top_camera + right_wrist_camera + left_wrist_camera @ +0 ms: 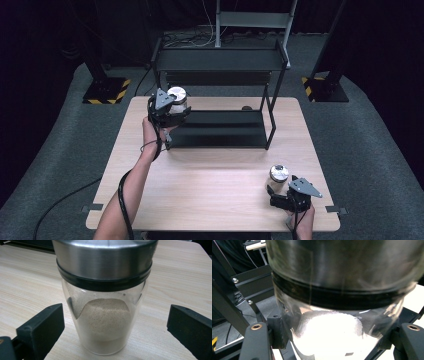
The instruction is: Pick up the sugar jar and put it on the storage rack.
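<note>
My left gripper is shut on a glass jar with a steel lid, held up at the left end of the black rack. In the left gripper view the jar holds white powder, and both jaws of the left gripper press on its glass. A second jar stands upright on the table near the front right. My right gripper is open around it. In the right gripper view this jar holds beige powder and stands between the jaws of the right gripper, with a gap on each side.
The black two-level metal rack takes up the back half of the wooden table, with its upper shelf high behind. Dark stands with yellow-black striped bases rest on the grey floor at both back corners.
</note>
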Demonstrator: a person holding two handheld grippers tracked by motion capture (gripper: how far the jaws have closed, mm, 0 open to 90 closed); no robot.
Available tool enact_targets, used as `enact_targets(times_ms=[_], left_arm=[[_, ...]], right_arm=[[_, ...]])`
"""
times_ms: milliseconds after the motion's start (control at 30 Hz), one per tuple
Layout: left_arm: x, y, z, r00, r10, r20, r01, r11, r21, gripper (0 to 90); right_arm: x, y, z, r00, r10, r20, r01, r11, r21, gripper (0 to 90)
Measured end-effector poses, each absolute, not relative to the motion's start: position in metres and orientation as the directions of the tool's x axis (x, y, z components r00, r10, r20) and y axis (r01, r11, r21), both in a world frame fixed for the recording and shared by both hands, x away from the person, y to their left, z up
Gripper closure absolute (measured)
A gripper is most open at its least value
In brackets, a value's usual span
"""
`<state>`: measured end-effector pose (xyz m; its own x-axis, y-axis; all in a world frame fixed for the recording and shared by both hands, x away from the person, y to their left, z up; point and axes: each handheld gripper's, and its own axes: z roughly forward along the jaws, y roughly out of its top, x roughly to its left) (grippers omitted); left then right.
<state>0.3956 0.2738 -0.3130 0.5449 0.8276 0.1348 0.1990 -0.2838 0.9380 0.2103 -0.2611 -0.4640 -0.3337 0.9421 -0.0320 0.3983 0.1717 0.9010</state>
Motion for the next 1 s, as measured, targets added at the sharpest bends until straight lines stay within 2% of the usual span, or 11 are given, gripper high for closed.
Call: enact_targets(times_ms=[1000], left_arm=[[0.403, 0.270, -0.280, 0.535, 0.830, 0.159, 0.171, -0.290, 0.942, 30.1]], right_arm=[[0.211, -0.262, -0.464, -0.334, 0.942, -0.027, 0.400, 0.168, 0.901, 0.4]])
